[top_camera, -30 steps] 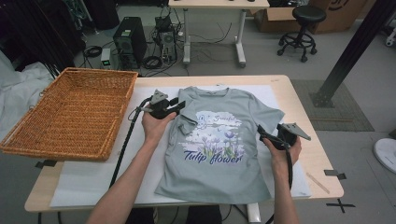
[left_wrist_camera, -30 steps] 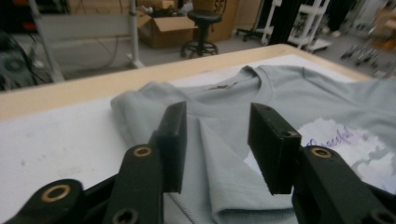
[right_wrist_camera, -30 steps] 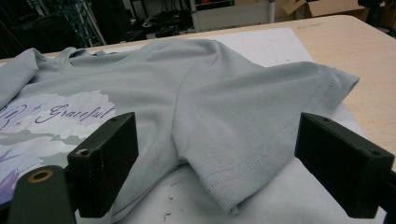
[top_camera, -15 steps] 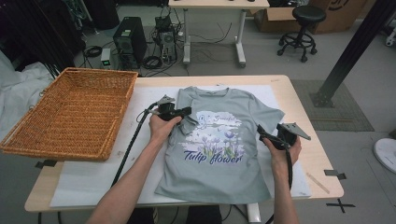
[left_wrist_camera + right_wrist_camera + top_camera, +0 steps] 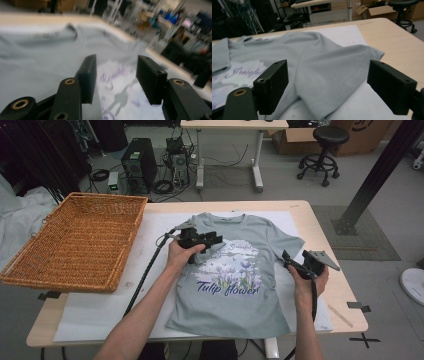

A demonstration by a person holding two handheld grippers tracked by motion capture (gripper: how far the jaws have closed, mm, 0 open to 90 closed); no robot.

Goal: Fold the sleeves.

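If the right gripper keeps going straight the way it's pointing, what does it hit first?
Most likely the near sleeve of the grey T-shirt: the right gripper, jaws open, aims right at it, though depth is hard to judge.

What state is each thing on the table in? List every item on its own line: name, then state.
T-shirt: lying print-up, one sleeve folded in over the chest.
Basket: upright, nothing inside.
Left hand-held gripper: jaws just opened, nothing between them, above the print.
Right hand-held gripper: open, aimed at the flat sleeve.

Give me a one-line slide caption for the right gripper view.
Open right gripper faces the short sleeve of a grey-green cotton T-shirt lying on a white mat on the pale wooden table.
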